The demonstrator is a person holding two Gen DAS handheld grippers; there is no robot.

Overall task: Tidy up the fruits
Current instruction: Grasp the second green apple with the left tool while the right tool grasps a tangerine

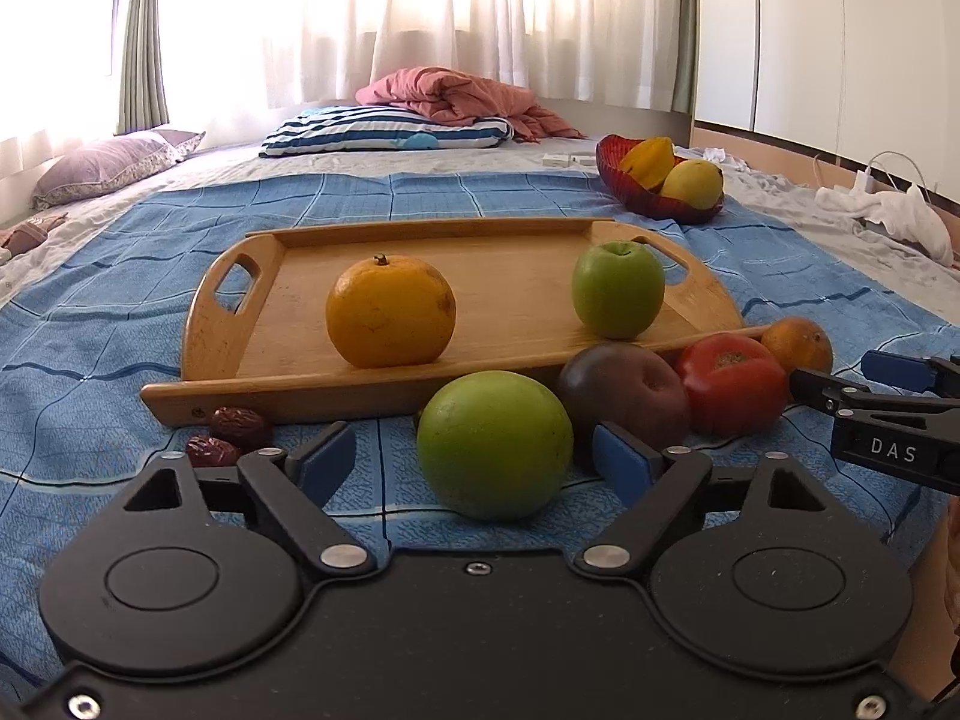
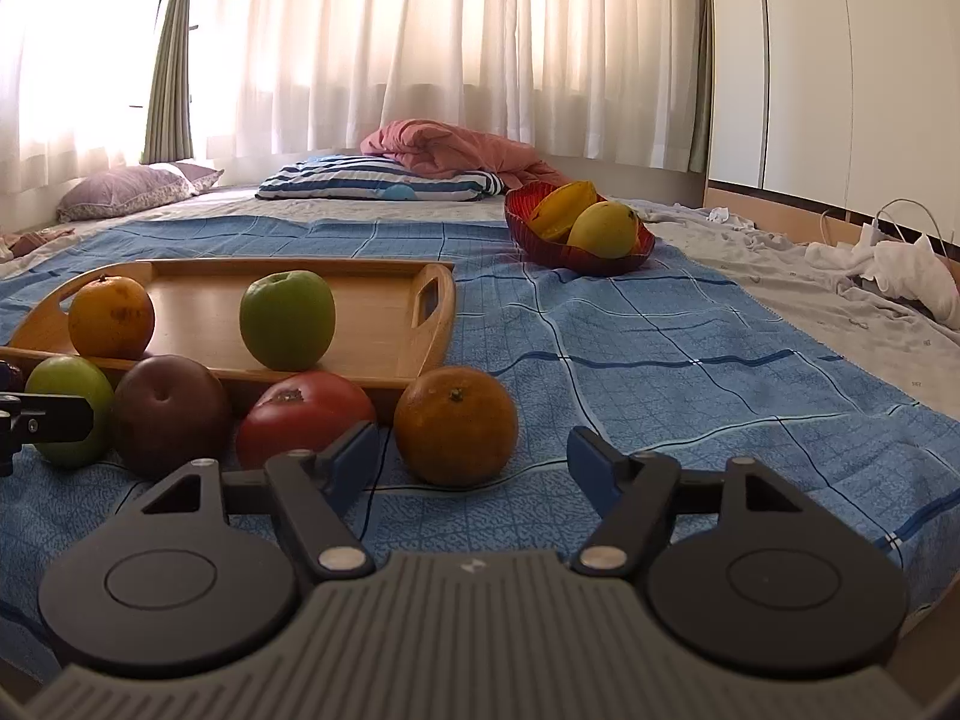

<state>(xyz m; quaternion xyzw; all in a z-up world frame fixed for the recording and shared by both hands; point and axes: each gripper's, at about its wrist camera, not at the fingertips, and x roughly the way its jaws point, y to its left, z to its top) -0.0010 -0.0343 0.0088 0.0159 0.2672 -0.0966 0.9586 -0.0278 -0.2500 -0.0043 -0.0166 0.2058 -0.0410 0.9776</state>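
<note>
The right gripper [image 2: 471,459] hangs low over the blue blanket [image 2: 660,360], fingers [image 2: 354,456] apart around a small orange [image 2: 456,426], not touching it. A tomato [image 2: 300,420] lies beside it, against the wooden tray [image 2: 384,324].

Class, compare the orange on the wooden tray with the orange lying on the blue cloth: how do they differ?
The tray orange sits on the wooden tray, paler and yellower. The cloth orange lies on the blue cloth off the tray's near right corner, a darker brownish orange, right before the right tongs. Both are round, with the stem end up.
</note>
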